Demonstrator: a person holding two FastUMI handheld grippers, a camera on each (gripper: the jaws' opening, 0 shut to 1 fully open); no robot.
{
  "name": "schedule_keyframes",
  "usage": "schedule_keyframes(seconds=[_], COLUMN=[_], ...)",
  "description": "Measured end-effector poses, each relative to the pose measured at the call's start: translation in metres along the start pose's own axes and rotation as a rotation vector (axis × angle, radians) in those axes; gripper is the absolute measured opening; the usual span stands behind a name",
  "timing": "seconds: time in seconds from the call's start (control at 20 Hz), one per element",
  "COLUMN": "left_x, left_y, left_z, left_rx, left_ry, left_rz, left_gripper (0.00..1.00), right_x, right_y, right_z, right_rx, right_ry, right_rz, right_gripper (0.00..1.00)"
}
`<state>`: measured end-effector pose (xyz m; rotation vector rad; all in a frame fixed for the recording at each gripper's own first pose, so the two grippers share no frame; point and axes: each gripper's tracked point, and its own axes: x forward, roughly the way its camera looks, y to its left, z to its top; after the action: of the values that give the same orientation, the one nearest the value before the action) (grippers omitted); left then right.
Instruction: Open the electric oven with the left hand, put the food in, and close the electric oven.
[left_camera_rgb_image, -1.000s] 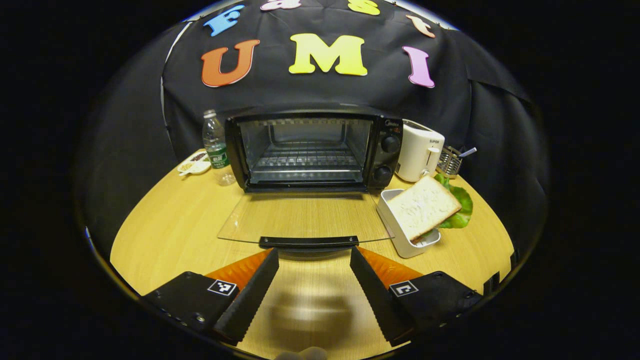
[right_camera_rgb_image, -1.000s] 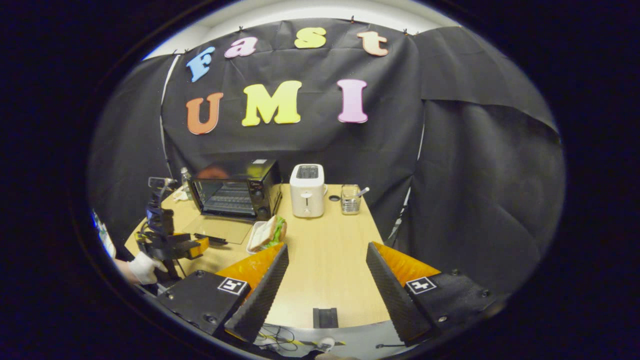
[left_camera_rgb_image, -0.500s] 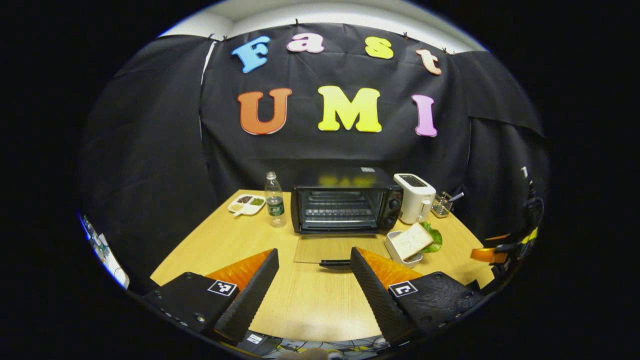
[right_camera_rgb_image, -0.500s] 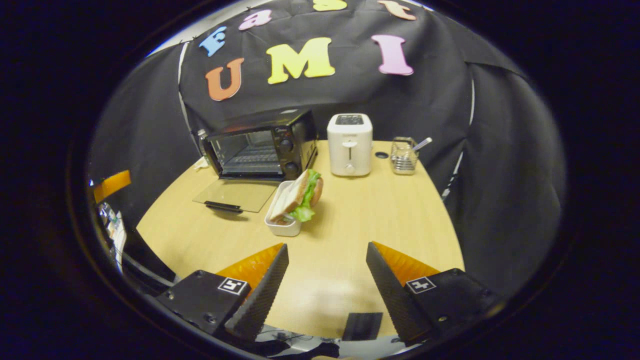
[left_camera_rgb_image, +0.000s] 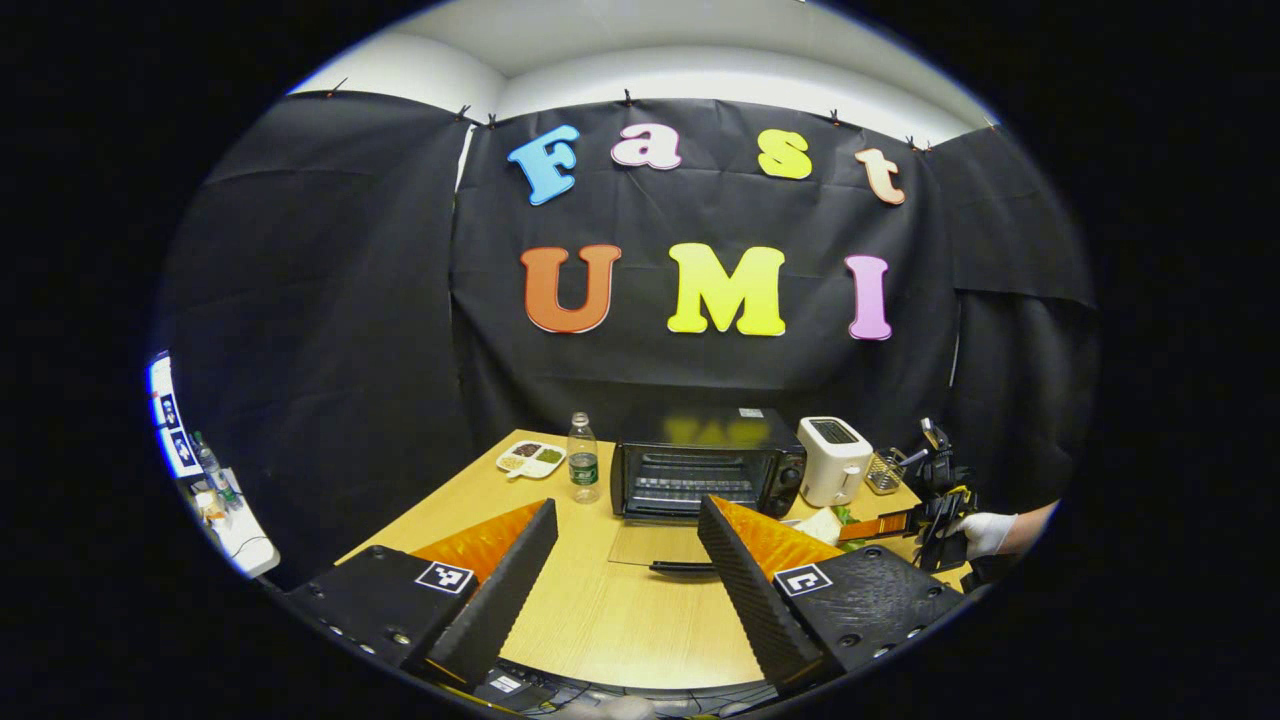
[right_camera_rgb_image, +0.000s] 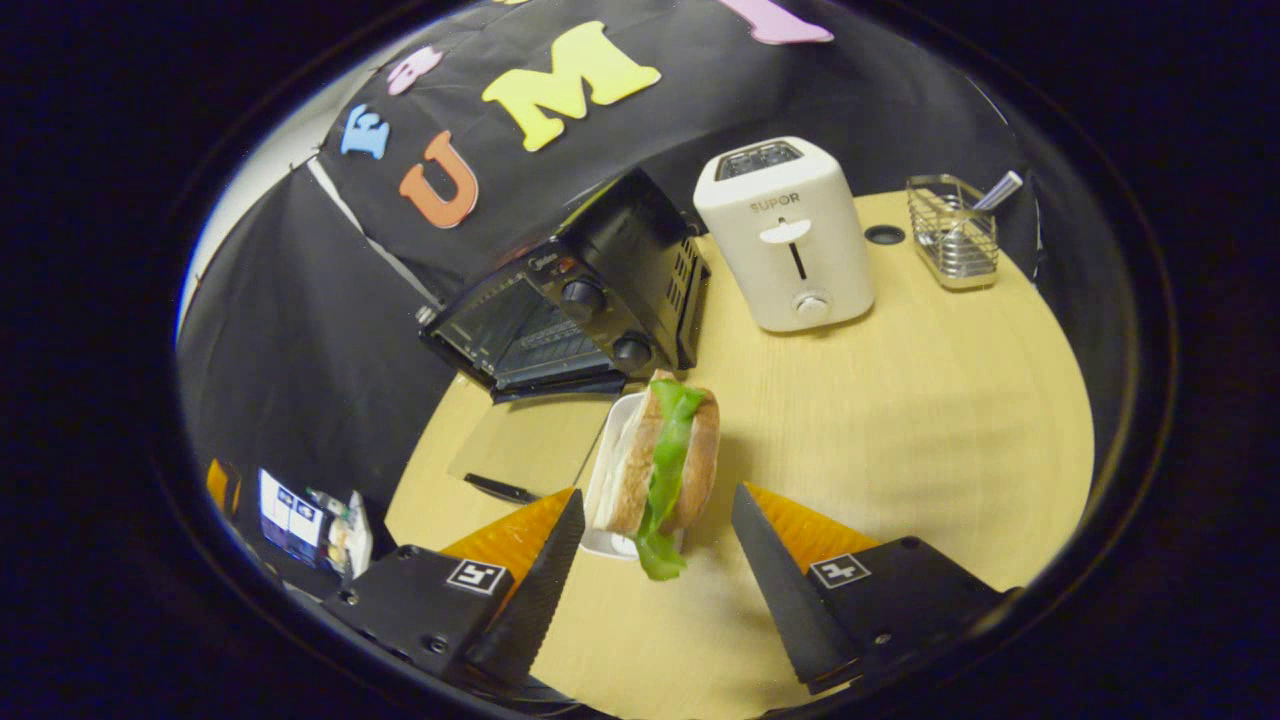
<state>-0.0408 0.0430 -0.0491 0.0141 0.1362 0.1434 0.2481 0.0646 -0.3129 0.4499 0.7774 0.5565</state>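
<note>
The black electric oven stands at the back of the wooden table, and its glass door lies flat and open in front of it. My left gripper hangs open and empty, well back from the door handle. In the right gripper view a sandwich of bread and lettuce stands on edge in a white tray, beside the open oven. My right gripper is open, with a fingertip on each side of the sandwich's near end, apart from it. The right gripper is held by a gloved hand.
A white toaster stands right of the oven, and a wire basket with a utensil stands farther right. A water bottle and a divided snack plate sit left of the oven. The table's front edge lies under both grippers.
My left gripper has drawn far back and up from the open door's handle. My right gripper has moved forward and down until its open fingers flank the sandwich.
</note>
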Motion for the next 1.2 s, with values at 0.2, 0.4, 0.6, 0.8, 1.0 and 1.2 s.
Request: schedule_keyframes(seconds=[0.2,0.4,0.6,0.8,1.0,1.2], left_x=[-0.007,-0.007,0.000,0.005,0.018,0.027], left_y=[-0.024,-0.045,-0.056,-0.044,-0.019,0.010], left_z=[0.010,0.002,-0.005,-0.017,-0.031,-0.030], left_rx=[0.043,0.055,0.035,-0.001,-0.042,0.004], left_ry=[-0.024,-0.014,-0.009,0.006,0.033,0.046], left_rz=[0.050,0.064,0.041,0.030,0.018,-0.011], left_gripper=[0.82,0.88,0.96,0.96,0.96,0.96], right_x=[0.023,0.024,0.017,-0.013,-0.041,-0.050], right_y=[0.000,0.000,0.004,0.028,0.076,0.137], right_z=[0.008,0.009,0.015,0.029,0.045,0.057], right_rx=[0.132,0.167,0.118,0.060,0.044,0.133], right_ry=[0.111,0.135,0.115,0.031,-0.097,-0.253], right_rz=[0.106,0.141,0.128,0.114,0.115,0.150], right_gripper=[0.60,0.35,0.40,0.40,0.39,0.40])
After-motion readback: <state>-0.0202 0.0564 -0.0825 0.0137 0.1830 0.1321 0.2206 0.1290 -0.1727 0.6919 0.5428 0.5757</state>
